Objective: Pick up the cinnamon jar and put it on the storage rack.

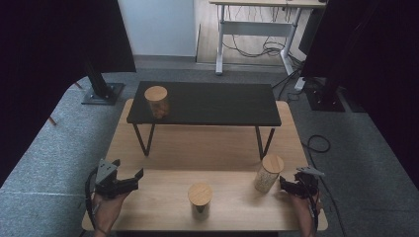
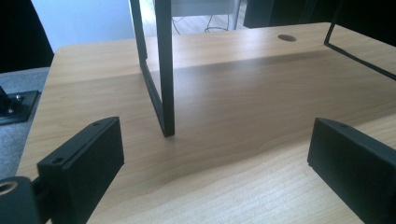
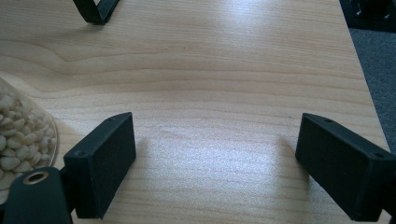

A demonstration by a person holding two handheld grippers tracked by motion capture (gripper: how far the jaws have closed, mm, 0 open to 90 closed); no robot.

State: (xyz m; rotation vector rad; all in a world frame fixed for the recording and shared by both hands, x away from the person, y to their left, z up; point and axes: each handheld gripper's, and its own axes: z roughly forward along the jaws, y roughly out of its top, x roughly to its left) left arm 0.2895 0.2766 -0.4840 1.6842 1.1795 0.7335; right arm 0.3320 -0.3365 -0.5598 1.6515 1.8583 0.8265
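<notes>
Three glass jars with round wooden lids are in the high view. One jar (image 1: 156, 101) stands on the left end of a low black shelf (image 1: 212, 103). A second jar (image 1: 200, 200) stands at the front middle of the wooden table (image 1: 163, 143). The third jar (image 1: 269, 173) stands front right; in the right gripper view its glass wall (image 3: 21, 135) shows pale kernels inside. My right gripper (image 1: 285, 186) (image 3: 215, 154) is open just right of that jar, not touching it. My left gripper (image 1: 133, 178) (image 2: 215, 154) is open at the front left, empty, facing the shelf's left leg (image 2: 161, 70).
The black shelf rests on thin metal legs (image 1: 143, 139) (image 1: 264, 143), with open room beneath it. A shelf foot (image 3: 95, 9) lies ahead of the right gripper. The table's right edge (image 3: 362, 79) is close. A cable hole (image 2: 286, 37) sits far across the tabletop. Grey carpet surrounds the table.
</notes>
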